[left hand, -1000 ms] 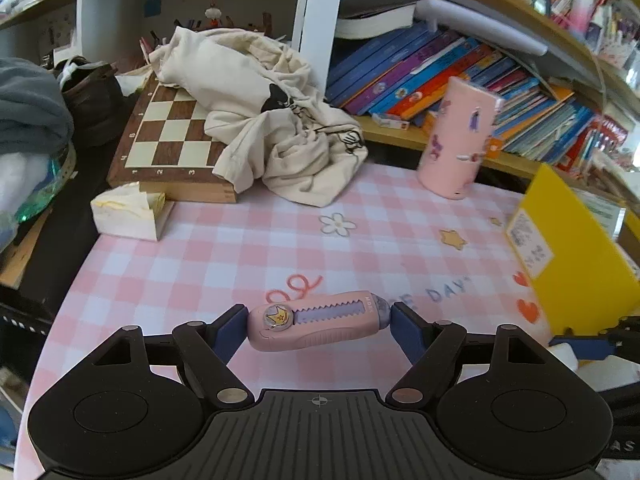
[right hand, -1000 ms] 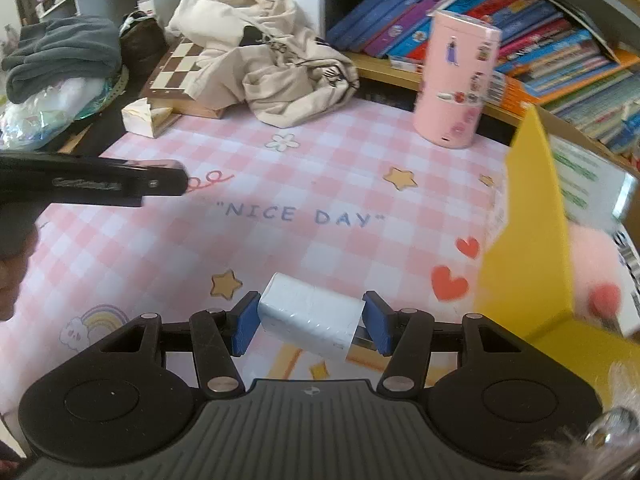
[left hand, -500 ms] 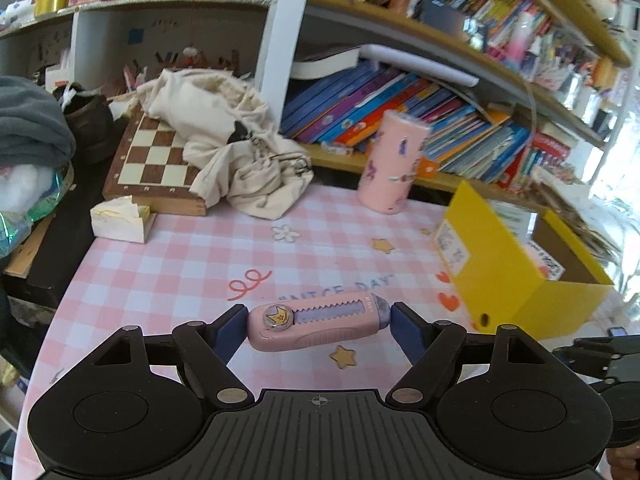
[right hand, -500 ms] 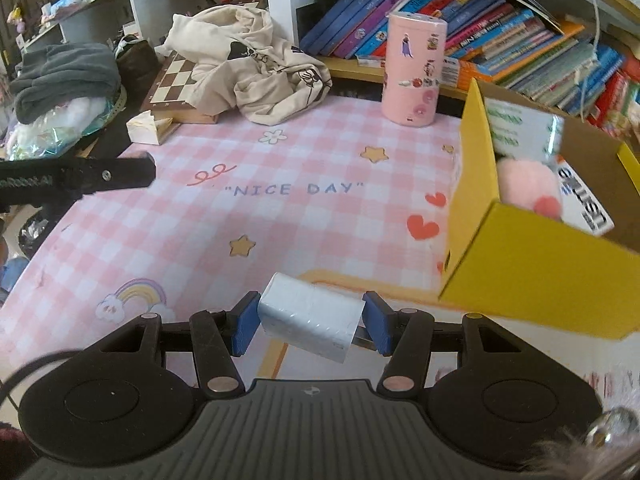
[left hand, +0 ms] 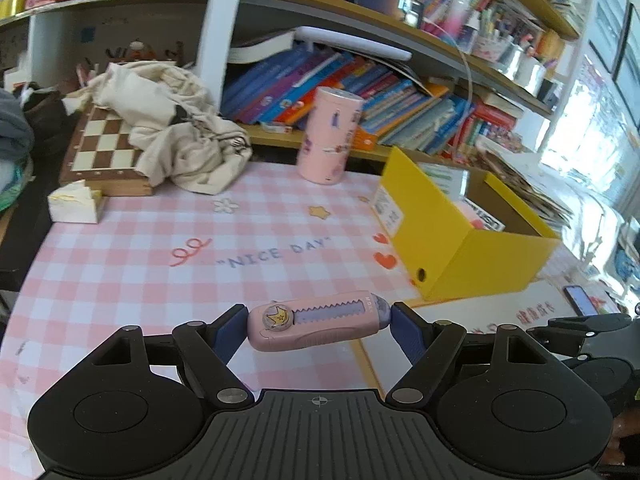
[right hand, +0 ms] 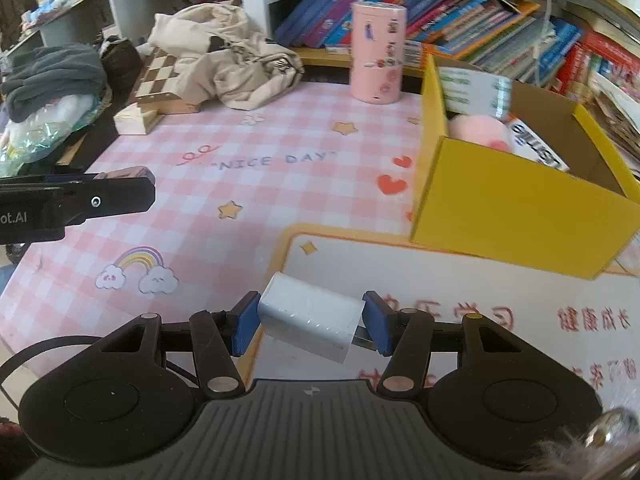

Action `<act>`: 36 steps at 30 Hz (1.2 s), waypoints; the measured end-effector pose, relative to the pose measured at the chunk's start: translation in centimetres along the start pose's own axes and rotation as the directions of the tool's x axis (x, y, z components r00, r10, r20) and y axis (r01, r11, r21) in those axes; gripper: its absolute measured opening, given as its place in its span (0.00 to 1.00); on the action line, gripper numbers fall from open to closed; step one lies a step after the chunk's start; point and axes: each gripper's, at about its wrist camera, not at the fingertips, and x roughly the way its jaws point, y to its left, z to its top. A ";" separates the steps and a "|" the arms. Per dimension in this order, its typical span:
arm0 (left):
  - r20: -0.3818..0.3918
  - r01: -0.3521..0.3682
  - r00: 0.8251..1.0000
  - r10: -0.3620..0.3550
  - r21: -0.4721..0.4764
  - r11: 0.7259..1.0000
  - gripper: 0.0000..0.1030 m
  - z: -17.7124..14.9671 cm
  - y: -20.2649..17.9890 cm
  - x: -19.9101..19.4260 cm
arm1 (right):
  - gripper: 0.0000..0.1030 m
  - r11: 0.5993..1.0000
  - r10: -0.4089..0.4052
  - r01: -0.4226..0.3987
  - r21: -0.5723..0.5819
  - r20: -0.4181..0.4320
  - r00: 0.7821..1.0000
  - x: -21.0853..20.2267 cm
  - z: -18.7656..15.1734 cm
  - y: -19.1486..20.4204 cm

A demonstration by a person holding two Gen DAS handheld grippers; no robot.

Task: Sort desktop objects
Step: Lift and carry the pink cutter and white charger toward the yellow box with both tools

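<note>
My left gripper is shut on a pink utility knife with a crown sticker, held crosswise above the pink checked table mat. My right gripper is shut on a white charger block, held above a white board with red characters. The open yellow box stands to the right in the left wrist view; in the right wrist view the box holds a pink plush and printed packets. The left gripper shows at the left edge of the right wrist view.
A pink cylinder tin stands at the back by a row of books. A chessboard with a cream cloth on it lies at back left, beside a tissue box. A phone lies far right.
Both grippers have pulled back and risen, each still holding its object. The table and yellow box now look farther away, and the white board has come under the right gripper.
</note>
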 end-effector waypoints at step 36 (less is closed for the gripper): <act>-0.119 0.126 0.987 -0.112 0.116 0.985 0.76 -0.4 -16.1 7.3 | 0.52 0.984 -0.078 0.087 0.153 -0.066 0.995 -3.9 -5.2 -16.0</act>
